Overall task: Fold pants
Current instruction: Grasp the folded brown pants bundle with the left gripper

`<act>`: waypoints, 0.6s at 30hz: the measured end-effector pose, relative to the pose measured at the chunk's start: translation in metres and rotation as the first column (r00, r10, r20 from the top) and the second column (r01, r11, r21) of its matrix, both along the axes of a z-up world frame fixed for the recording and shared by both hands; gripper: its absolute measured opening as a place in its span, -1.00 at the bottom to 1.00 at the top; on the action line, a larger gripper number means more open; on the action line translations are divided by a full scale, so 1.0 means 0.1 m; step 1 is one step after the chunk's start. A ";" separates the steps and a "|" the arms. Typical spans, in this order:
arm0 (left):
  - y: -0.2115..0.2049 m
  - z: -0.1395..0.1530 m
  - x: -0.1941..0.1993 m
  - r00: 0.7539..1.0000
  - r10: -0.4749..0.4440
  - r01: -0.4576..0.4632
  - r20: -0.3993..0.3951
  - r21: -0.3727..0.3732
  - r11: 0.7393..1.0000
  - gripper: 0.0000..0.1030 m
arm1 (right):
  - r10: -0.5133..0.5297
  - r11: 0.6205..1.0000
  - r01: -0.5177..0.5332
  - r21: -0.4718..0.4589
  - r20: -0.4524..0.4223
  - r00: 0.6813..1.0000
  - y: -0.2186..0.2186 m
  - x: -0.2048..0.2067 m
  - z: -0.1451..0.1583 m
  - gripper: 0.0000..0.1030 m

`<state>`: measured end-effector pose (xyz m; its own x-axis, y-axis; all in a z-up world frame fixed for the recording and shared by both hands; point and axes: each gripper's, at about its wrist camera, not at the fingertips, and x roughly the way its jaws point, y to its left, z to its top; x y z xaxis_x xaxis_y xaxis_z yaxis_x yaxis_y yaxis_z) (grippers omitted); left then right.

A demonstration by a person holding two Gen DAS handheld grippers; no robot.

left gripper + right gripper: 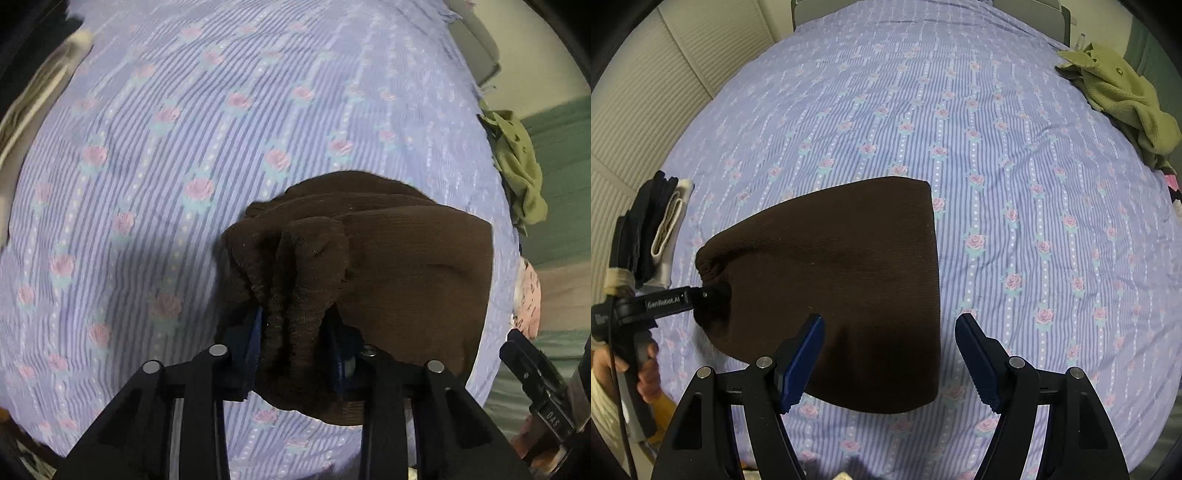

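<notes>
The dark brown pants (842,266) lie folded into a compact shape on the lilac striped bed sheet (1015,147). My left gripper (295,325) is shut on a bunched edge of the brown pants (413,280), the cloth pinched between its blue pads. In the right wrist view it (705,295) grips the pants' left end. My right gripper (890,332) is open and empty, hovering just above the near right edge of the pants. Its body shows at the right edge of the left wrist view (535,376).
An olive green garment (1123,96) lies crumpled at the bed's far right edge. A stack of folded dark and cream clothes (661,229) sits at the bed's left edge. A pink patterned cloth (528,299) lies at the right edge. A ribbed white wall (646,110) stands to the left.
</notes>
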<state>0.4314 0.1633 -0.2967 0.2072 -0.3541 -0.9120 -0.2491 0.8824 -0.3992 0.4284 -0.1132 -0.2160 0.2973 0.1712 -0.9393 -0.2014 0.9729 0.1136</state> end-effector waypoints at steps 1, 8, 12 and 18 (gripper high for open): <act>-0.01 0.04 0.01 1.000 -0.014 0.014 0.010 0.001 1.000 -0.48 | -0.002 1.000 0.002 0.003 0.000 1.000 0.00 0.00 0.00 0.44; 0.04 0.17 0.09 0.994 -0.073 0.068 0.085 0.053 0.996 -0.49 | -0.042 0.999 0.042 0.028 0.007 0.999 -0.05 0.02 -0.01 0.44; 0.11 -0.01 0.06 0.999 -0.034 0.033 0.035 0.038 0.999 -0.06 | -0.043 0.999 0.043 -0.017 0.001 0.999 -0.01 0.05 -0.07 0.44; 0.26 -0.09 0.01 1.000 -0.004 0.004 0.019 0.014 1.000 0.49 | -0.016 0.999 0.017 -0.028 0.032 0.999 0.04 0.13 -0.11 0.68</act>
<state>0.4323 0.1894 -0.3058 0.2234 -0.3422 -0.9127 -0.2379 0.8889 -0.3915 0.4411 -0.1094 -0.2274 0.3296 0.1395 -0.9338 -0.1888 0.9788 0.0796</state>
